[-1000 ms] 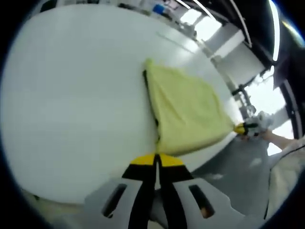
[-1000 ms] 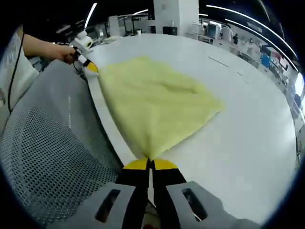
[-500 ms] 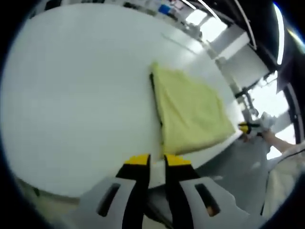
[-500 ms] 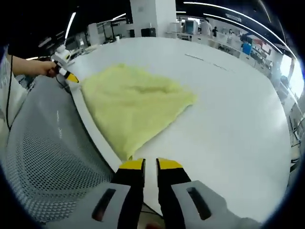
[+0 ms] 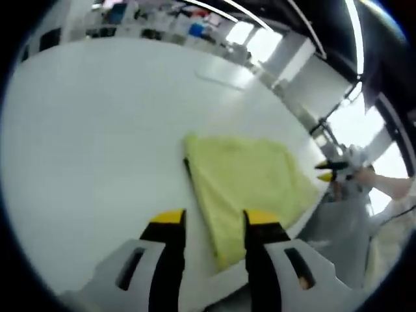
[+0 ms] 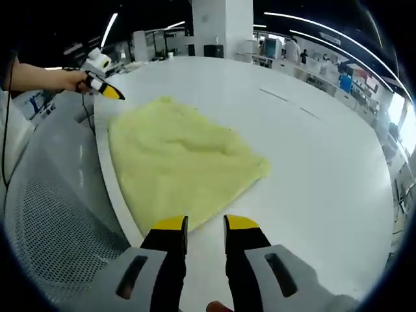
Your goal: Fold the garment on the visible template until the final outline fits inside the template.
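Two grippers hover with jaws apart over a folded yellow garment (image 6: pixel 182 172) on a white table (image 6: pixel 325 175). The left gripper (image 5: pixel 211 218) hides part of its near corner; the right gripper (image 6: pixel 205 224) holds nothing.

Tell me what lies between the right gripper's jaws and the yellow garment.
Nothing: in the right gripper view the open right gripper sits just short of the yellow garment, with a thin strip of bare white table between them.

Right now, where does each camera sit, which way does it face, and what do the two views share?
Left gripper view: rides the left hand-held gripper, jaws open, looking across the white table at the folded yellow garment; a hand holds the right hand-held gripper.
Right gripper view: rides the right hand-held gripper, jaws open, facing the garment from its opposite corner.
Shared: garment, table.
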The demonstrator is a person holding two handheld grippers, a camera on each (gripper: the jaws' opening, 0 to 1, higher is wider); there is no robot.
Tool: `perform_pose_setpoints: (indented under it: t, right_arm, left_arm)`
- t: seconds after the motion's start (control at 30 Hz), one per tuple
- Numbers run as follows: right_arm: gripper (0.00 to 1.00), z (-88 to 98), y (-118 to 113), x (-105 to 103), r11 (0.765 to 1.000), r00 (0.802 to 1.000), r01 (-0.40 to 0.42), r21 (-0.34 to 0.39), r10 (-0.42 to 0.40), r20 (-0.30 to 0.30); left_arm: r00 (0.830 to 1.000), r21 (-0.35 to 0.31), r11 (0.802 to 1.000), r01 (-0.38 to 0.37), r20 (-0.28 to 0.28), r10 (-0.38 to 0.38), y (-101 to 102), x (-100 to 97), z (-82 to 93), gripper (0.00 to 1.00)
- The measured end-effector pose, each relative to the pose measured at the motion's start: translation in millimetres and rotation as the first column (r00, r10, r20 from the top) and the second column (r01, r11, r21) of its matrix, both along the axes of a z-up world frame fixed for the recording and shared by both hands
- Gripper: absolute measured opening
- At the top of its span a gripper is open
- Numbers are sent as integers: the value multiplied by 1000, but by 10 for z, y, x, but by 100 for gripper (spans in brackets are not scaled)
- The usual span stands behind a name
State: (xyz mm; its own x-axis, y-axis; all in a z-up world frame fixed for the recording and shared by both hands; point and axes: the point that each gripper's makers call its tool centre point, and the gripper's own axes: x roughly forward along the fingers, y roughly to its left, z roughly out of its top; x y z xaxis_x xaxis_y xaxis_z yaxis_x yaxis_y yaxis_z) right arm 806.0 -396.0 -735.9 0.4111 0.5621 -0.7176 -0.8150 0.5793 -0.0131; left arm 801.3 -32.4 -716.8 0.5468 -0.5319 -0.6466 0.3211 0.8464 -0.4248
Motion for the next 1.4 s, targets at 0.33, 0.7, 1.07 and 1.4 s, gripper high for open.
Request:
perform_pose_setpoints:
  t: [0.33, 0.7, 1.07, 1.4]
  right_arm:
    - [41, 149, 71, 314, 998, 997, 44, 50, -47, 57]
    - [70, 226, 83, 578, 985, 983, 144, 99, -154, 99]
    - [67, 215, 161, 619, 986, 987, 126, 108, -136, 90]
    - [65, 167, 225, 749, 988, 989, 110, 111, -120, 88]
  left_arm:
    - [977, 17, 998, 62, 202, -64, -253, 454, 298, 70]
    - [964, -5, 999, 48, 261, -45, -330, 612, 386, 94]
    - [969, 0, 997, 72, 239, -70, -335, 626, 334, 87]
    - [970, -2, 995, 100, 223, -97, -490, 729, 243, 83]
